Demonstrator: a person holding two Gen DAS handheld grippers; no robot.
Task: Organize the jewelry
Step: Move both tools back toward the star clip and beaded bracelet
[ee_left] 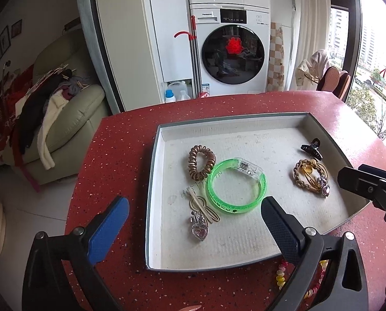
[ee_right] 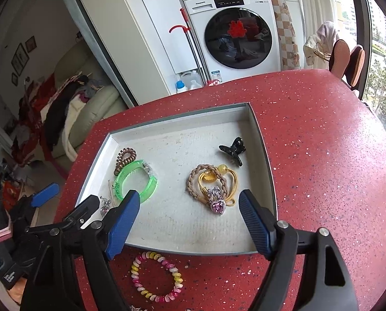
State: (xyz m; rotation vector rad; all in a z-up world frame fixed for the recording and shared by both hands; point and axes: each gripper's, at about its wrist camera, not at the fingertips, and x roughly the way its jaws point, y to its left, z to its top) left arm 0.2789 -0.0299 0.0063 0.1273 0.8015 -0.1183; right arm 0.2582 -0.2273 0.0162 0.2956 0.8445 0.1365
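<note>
A shallow white tray (ee_left: 164, 129) (ee_right: 266, 155) lies on the red table. In it are a green bangle (ee_left: 235, 186) (ee_right: 136, 181), a brown spiral hair tie (ee_left: 202, 161) (ee_right: 125, 156), a beige elastic with a pink heart charm (ee_left: 199, 223), a black claw clip (ee_left: 312, 148) (ee_right: 231, 150) and a gold braided bundle with a heart charm (ee_left: 312, 177) (ee_right: 213, 184). A pink-yellow spiral hair tie (ee_right: 156, 277) lies on the table in front of the tray. My left gripper (ee_left: 193, 212) is open over the tray's near-left part. My right gripper (ee_right: 189, 204) is open above the near edge.
The red speckled table (ee_right: 322, 155) ends at a curved edge on the left. Beyond it stand a washing machine (ee_left: 231, 54), a sofa piled with clothes (ee_left: 58, 103) and a window on the right. The right gripper's body shows at the right of the left wrist view (ee_left: 369, 184).
</note>
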